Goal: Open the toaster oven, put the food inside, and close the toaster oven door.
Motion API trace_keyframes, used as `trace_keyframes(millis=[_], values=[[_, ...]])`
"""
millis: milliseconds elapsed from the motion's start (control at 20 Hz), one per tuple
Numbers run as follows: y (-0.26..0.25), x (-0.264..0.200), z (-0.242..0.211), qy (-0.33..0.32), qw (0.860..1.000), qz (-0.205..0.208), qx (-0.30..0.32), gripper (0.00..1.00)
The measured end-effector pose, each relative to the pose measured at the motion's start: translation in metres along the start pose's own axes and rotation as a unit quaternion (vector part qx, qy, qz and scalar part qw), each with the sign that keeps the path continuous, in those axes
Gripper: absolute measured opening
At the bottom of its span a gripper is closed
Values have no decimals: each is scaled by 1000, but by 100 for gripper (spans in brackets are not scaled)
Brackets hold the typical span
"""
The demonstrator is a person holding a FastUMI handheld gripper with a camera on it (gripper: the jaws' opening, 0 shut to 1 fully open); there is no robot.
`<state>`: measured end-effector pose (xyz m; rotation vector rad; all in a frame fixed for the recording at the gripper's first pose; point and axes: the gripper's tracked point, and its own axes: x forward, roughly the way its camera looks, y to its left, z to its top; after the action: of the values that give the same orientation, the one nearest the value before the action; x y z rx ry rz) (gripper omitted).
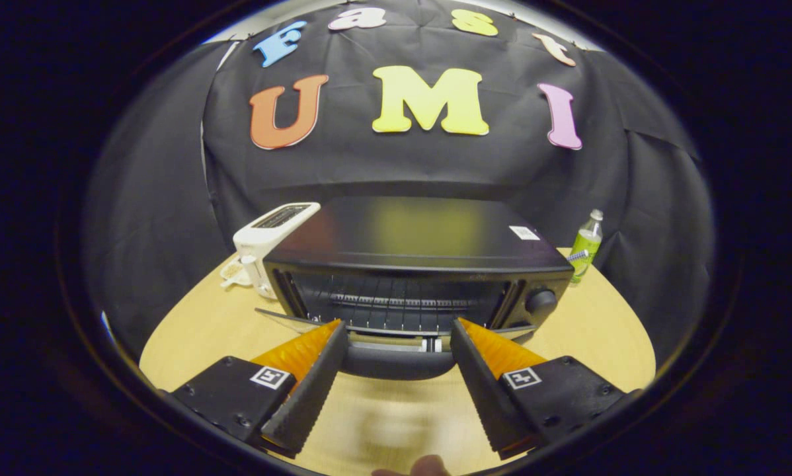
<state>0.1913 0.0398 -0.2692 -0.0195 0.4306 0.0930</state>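
Nearest, at the bottom between the finger bases: a small rounded fingertip-like part of a hand (412, 467), barely showing. Above it, pale wooden tabletop (588, 330), blurred between the fingers. Two-finger gripper (396, 328) with jaws spread wide apart, clamped on nothing; ribbed inner pads (310, 390) facing each other, a square marker tag on each finger block. Between the fingertips and just ahead of them: dark curved handle (396, 362) of the toaster oven door, lying low over the table, with a thin glass door panel (290, 319) folded down and reaching out towards the fingers. Neither fingertip visibly touching the handle; left tip close over the lowered door's edge, contact not possible to judge.

Just beyond: black box-shaped toaster oven (409, 235), open, standing in the middle of the table. Inside, a wire rack (396, 303) with thin metal bars across the cavity; no telling what else lies in the dark interior. One round black knob (541, 301) on the right front panel. Small white sticker (524, 233) on the glossy top near the right rear corner.

Left of the oven, touching or just beside it: white slot toaster (270, 238). Right of the oven, near its rear corner and apart from it: small clear bottle with green label and pale cap (586, 246), upright. Farthest: black cloth wall (158, 198) of the booth.
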Motion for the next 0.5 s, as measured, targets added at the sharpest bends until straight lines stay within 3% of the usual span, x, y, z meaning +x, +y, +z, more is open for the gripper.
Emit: trace_keyframes(millis=[500], values=[[3, -23, -85, 81, 997, 9, -6, 100]])
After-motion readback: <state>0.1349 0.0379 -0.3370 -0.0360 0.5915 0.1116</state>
